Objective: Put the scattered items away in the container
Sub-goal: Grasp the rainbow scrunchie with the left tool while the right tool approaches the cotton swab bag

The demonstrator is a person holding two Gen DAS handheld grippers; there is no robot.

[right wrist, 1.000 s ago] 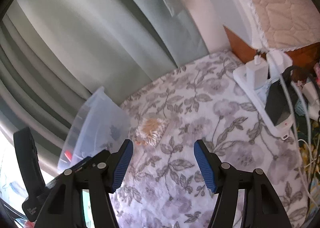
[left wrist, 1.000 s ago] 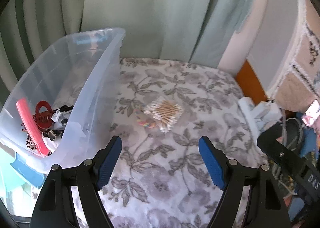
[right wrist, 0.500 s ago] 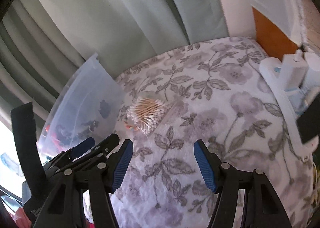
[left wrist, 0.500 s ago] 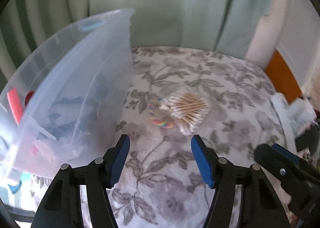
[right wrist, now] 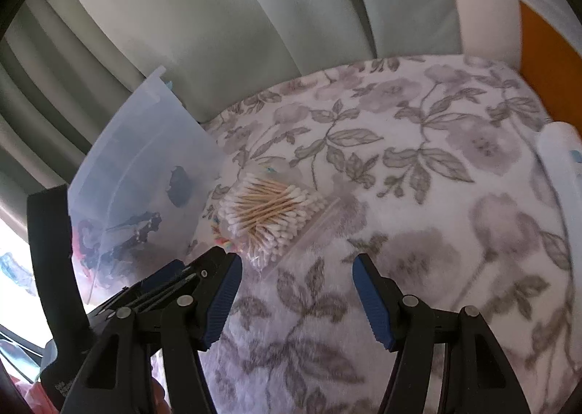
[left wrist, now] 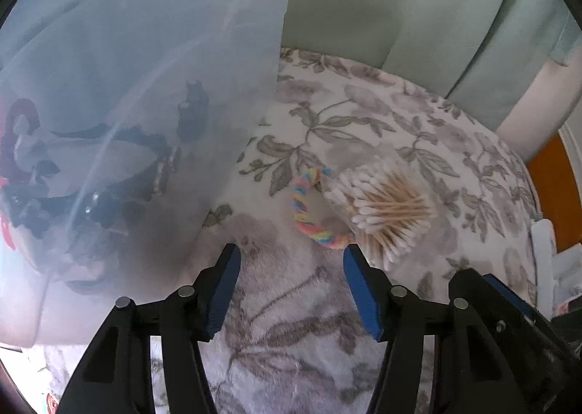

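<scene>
A clear plastic bag of cotton swabs (left wrist: 385, 210) lies on the floral cloth, with a rainbow hair tie (left wrist: 309, 210) touching its left side. The clear plastic container (left wrist: 145, 104) stands at the left and holds dark hair clips and a red item. My left gripper (left wrist: 291, 254) is open and empty, low over the cloth, just short of the hair tie. My right gripper (right wrist: 294, 263) is open and empty, just short of the swab bag (right wrist: 269, 214). The container (right wrist: 145, 174) is to its left. The left gripper shows at the lower left of the right wrist view.
The floral cloth (right wrist: 418, 195) covers the surface. Green curtains (right wrist: 236, 14) hang behind. A white power strip (right wrist: 560, 166) lies at the right edge, beside an orange board (right wrist: 545, 61).
Both grippers have moved forward and down toward the hair tie and the swab bag. The left one has closed in beside the container wall. Both stay open.
</scene>
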